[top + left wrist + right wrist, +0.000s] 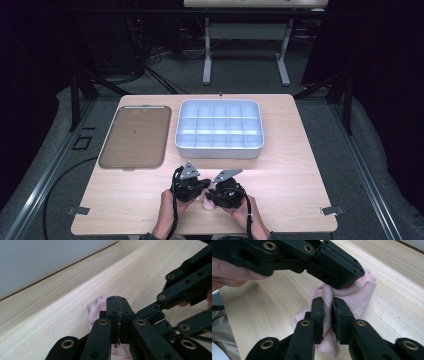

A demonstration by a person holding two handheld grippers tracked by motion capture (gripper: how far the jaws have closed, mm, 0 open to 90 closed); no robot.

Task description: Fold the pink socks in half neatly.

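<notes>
A small pink cloth [206, 200] lies bunched on the wooden table [290, 190] near its front edge, between my two grippers. My left gripper [204, 186] comes at it from the left, my right gripper [214, 196] from the right, their tips almost touching. In the right gripper view, my right gripper [327, 312] is shut on a raised fold of the pink cloth [359, 297], and the left gripper [355, 275] presses shut on the cloth's top. In the left gripper view, the jaws of the left gripper [117, 307] are together, with the cloth [96, 307] just behind them.
A white tray with several compartments [219, 150] stands behind the grippers at the table's middle back. A flat brown tray [135, 137] lies to its left. The white tray's wall [37, 262] is close in the left gripper view. Bare wood lies on both sides.
</notes>
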